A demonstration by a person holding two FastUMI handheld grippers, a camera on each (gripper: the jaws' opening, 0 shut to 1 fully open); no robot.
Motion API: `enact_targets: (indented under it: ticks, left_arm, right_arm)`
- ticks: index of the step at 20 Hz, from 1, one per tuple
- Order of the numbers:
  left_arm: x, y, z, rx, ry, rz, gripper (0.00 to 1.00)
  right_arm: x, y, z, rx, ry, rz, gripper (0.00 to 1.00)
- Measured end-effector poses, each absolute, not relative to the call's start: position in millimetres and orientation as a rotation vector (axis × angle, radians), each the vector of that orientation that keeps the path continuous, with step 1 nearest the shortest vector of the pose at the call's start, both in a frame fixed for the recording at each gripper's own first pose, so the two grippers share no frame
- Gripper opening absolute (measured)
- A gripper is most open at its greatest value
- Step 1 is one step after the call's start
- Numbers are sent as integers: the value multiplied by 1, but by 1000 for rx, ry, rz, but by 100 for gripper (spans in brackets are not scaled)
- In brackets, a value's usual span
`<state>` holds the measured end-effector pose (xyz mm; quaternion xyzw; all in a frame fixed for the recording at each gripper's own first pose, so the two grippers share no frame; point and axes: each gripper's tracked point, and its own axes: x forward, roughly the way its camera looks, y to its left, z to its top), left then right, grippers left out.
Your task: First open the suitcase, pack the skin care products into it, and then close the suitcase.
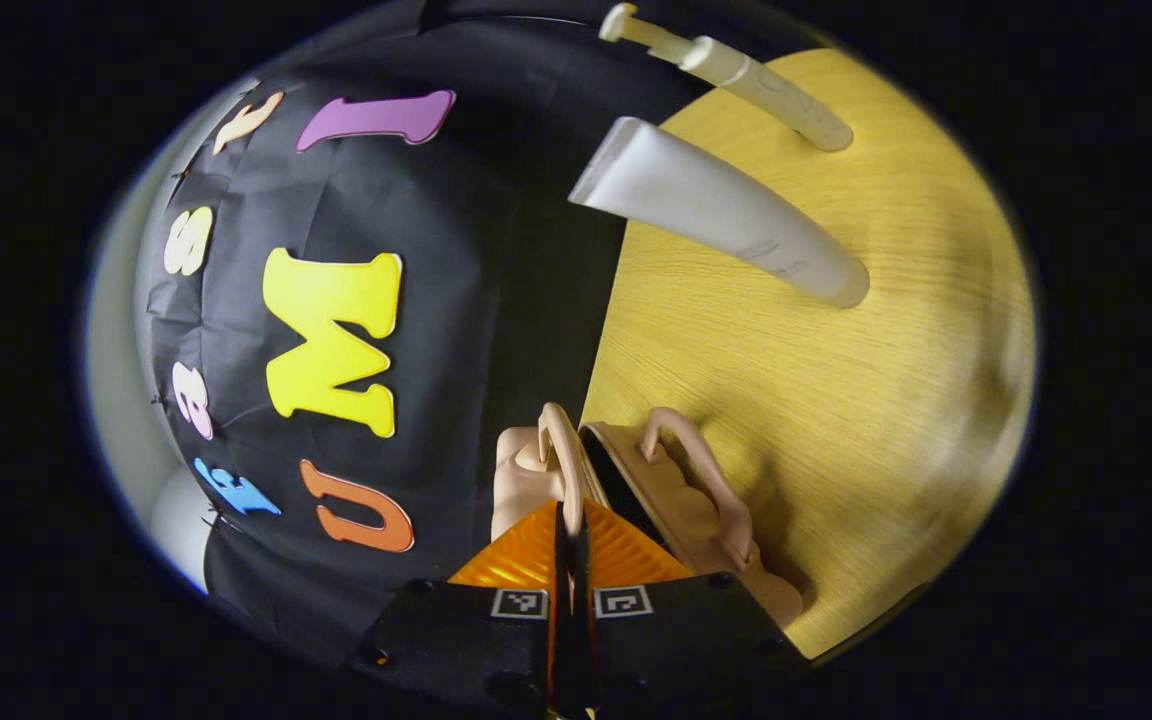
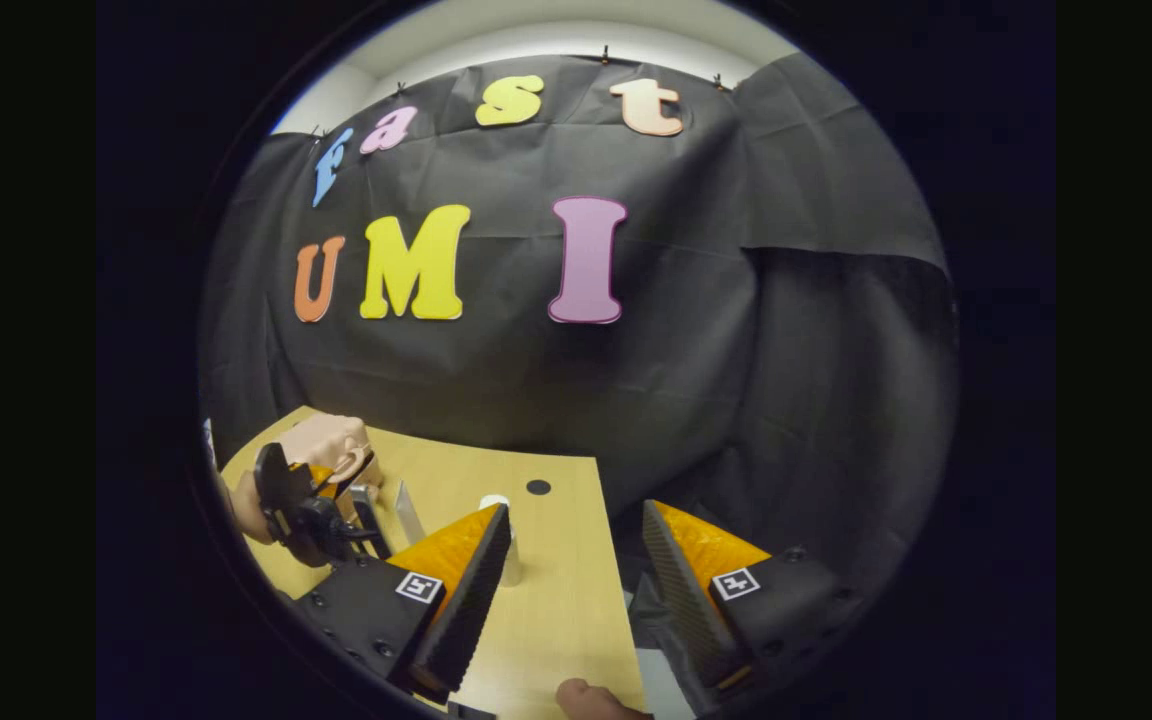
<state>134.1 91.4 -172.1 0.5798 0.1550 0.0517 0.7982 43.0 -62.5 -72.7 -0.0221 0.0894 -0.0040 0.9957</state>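
Note:
A small pink suitcase (image 1: 706, 510) lies on the wooden table (image 1: 836, 420), its two halves parted by a narrow dark gap. My left gripper (image 1: 568, 545) is shut on the looped handle of the nearer half. Beyond it stand a white tube (image 1: 726, 215) and a cream pump bottle (image 1: 756, 85). In the right gripper view, the left gripper (image 2: 311, 510), held by a hand, sits at the suitcase (image 2: 331, 445) at the table's far left. The tube (image 2: 408, 512) and bottle (image 2: 496, 500) stand just right of it. My right gripper (image 2: 576, 520) hangs open over the table's right edge, holding nothing.
The table (image 2: 556, 610) ends close to the black cloth wall behind it, and its right edge runs under the right gripper. A small dark hole (image 2: 538, 487) marks the tabletop near the back. A fingertip of the holding hand (image 2: 586, 695) shows at the bottom.

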Motion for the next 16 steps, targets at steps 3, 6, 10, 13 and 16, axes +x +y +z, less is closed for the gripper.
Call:
enact_targets:
  ticks: [3,6,10,13,16]
  left_arm:
    - [127,105,-139,1109,291,92,3]
    - [118,125,-111,923,267,78,3]
    - [112,171,-68,726,196,55,2]
    - [105,218,-48,524,158,47,3]
    - [96,275,-40,354,121,88,2]
  right_arm:
    - [37,-45,-60,-48,156,-66,79]
    - [34,-20,-44,-49,120,-108,79]
    - [38,20,-32,-86,91,-155,79]
    - [38,50,-17,-83,76,-176,79]
    - [42,75,-11,-83,79,-192,80]
